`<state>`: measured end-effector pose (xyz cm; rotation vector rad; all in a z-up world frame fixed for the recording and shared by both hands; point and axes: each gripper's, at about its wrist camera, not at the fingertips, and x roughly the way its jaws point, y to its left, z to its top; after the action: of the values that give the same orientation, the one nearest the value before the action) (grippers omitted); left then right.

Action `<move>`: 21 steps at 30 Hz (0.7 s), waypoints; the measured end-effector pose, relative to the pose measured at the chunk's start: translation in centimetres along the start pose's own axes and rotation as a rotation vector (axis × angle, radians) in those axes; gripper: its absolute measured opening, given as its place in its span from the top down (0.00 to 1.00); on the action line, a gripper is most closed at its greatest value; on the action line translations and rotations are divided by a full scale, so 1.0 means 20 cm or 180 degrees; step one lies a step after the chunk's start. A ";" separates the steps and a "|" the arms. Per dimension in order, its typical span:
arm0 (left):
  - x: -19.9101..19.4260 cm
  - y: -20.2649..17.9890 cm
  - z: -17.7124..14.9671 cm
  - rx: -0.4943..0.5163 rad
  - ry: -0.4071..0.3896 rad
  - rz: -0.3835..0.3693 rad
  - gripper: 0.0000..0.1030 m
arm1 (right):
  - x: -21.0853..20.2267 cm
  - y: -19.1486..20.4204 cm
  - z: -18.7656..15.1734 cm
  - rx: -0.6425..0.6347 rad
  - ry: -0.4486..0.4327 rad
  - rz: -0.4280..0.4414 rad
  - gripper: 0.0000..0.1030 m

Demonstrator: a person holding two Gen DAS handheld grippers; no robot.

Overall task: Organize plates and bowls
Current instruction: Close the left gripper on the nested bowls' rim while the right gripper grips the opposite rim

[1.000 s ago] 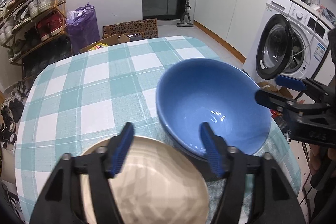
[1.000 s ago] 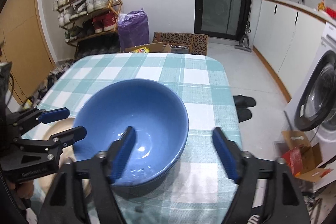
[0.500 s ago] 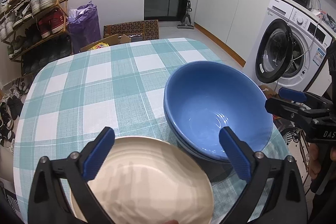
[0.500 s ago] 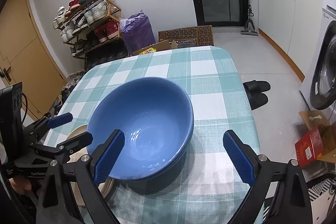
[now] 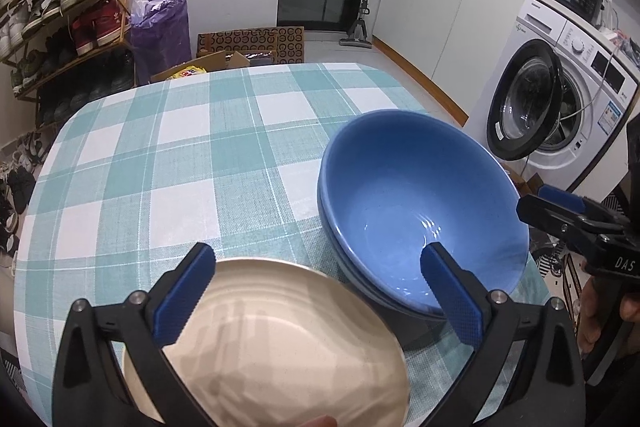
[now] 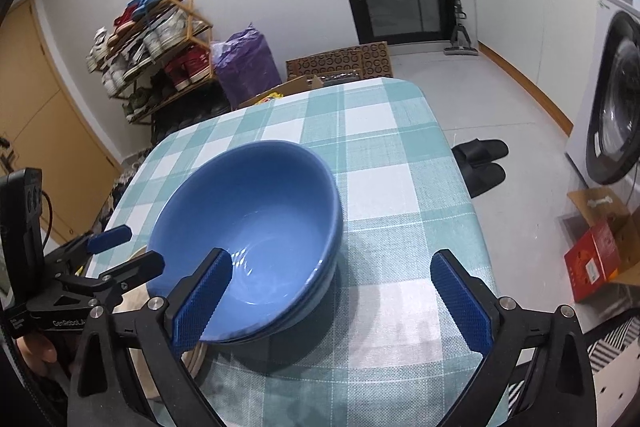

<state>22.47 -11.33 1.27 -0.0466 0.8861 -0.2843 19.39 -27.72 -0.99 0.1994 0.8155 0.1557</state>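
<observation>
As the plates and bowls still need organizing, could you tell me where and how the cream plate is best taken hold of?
Grip the cream plate by its rim, on the near-left edge facing the left claw. It lies flat on the checked tablecloth, so only the raised rim offers a pinch: one finger over, one under. The blue bowls sit close on its right, so that side looks too tight.

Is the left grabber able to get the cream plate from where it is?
Probably yes. The left gripper is open right over the cream plate, with nothing between them; the blue bowls sit beside it.
</observation>
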 end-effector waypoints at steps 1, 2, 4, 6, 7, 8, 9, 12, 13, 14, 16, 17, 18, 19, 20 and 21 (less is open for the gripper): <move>0.00 0.00 0.00 -0.0015 0.0007 -0.0003 0.00 | 0.00 -0.01 0.00 0.0047 -0.0003 0.0017 0.02; 0.01 0.01 0.01 -0.0027 0.0012 -0.0006 0.00 | 0.00 -0.02 0.00 0.0102 -0.0001 0.0048 0.02; 0.01 0.01 0.01 -0.0043 0.0022 0.0020 0.00 | 0.02 -0.02 0.00 0.0156 0.0034 0.0123 0.02; 0.02 0.02 0.01 -0.0057 0.0013 0.0019 0.00 | 0.03 -0.03 0.00 0.0209 0.0046 0.0201 0.02; 0.02 0.02 0.02 -0.0060 0.0015 0.0009 0.00 | 0.03 -0.03 0.00 0.0219 0.0051 0.0210 0.02; 0.02 0.02 0.02 -0.0063 0.0018 0.0004 0.00 | 0.04 -0.03 0.00 0.0221 0.0066 0.0207 0.02; 0.02 0.02 0.02 -0.0072 0.0016 0.0001 0.00 | 0.05 -0.03 0.00 0.0217 0.0079 0.0192 0.02; 0.04 0.03 0.03 -0.0103 0.0017 -0.0007 0.00 | 0.07 -0.04 0.00 0.0253 0.0093 0.0203 0.02; 0.04 0.03 0.04 -0.0111 0.0026 -0.0004 0.00 | 0.08 -0.04 0.00 0.0267 0.0104 0.0213 0.02; 0.05 0.03 0.04 -0.0116 0.0040 -0.0006 0.00 | 0.09 -0.04 -0.01 0.0273 0.0112 0.0217 0.02; 0.07 0.03 0.04 -0.0138 0.0074 -0.0043 0.01 | 0.11 -0.03 -0.01 0.0269 0.0145 0.0220 0.02; 0.08 0.03 0.05 -0.0160 0.0095 -0.0079 0.02 | 0.12 -0.03 -0.01 0.0262 0.0152 0.0231 0.02; 0.09 0.03 0.05 -0.0173 0.0108 -0.0097 0.02 | 0.13 -0.03 -0.01 0.0257 0.0169 0.0247 0.02; 0.10 0.03 0.05 -0.0184 0.0117 -0.0109 0.02 | 0.15 -0.02 -0.01 0.0259 0.0184 0.0265 0.02; 0.11 0.04 0.05 -0.0194 0.0126 -0.0117 0.02 | 0.15 -0.02 -0.01 0.0262 0.0189 0.0283 0.03; 0.11 0.04 0.05 -0.0198 0.0127 -0.0135 0.05 | 0.16 -0.03 -0.01 0.0267 0.0193 0.0298 0.05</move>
<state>24.68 -11.29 0.09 -0.1180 0.9342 -0.2980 21.46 -27.49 -3.57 0.3134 0.8742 0.2165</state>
